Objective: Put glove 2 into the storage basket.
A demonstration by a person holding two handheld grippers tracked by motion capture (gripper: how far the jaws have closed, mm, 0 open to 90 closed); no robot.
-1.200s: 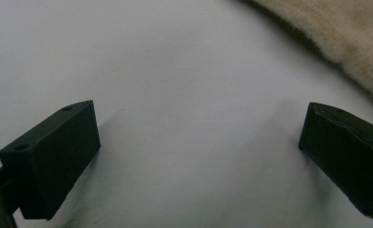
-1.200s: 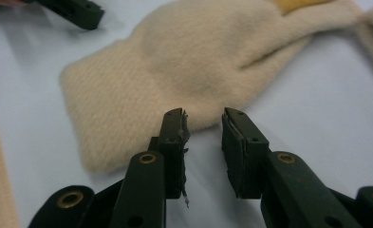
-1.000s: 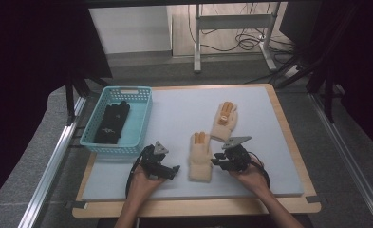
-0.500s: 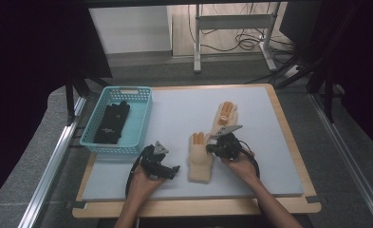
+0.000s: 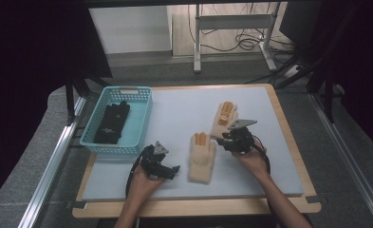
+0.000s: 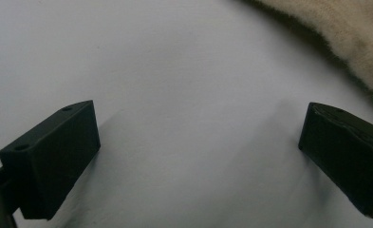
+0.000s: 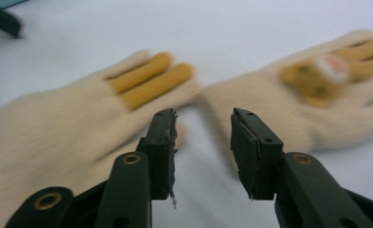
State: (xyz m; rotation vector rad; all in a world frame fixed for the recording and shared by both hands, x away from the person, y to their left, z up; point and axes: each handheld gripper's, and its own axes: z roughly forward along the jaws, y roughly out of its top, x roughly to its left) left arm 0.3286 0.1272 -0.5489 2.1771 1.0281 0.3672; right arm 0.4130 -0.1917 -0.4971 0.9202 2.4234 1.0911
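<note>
Two cream knitted gloves with orange fingers lie flat on the pale mat (image 5: pixel 174 109). The near glove (image 5: pixel 200 159) (image 7: pixel 75 128) is at the front centre. The far glove (image 5: pixel 224 116) (image 7: pixel 317 80), a bear patch on its back, lies behind and to its right. My right gripper (image 5: pixel 222 137) (image 7: pixel 200 128) hovers over the gap between them; its jaws have just been opening and hold nothing. My left gripper (image 5: pixel 171 171) (image 6: pixel 198 142) rests low over the mat, left of the near glove (image 6: pixel 350 28), with its jaws wide open and empty.
A teal basket (image 5: pixel 115 143) with black gloves (image 5: pixel 112 122) in it stands at the mat's left side. The mat lies on a wooden board (image 5: pixel 193 209) with metal rails on both sides. Bare mat stretches behind and to the right of the far glove.
My right hand has moved away from the person, from beside the near glove's cuff up to the gap between the two gloves. The left gripper and both gloves have kept still.
</note>
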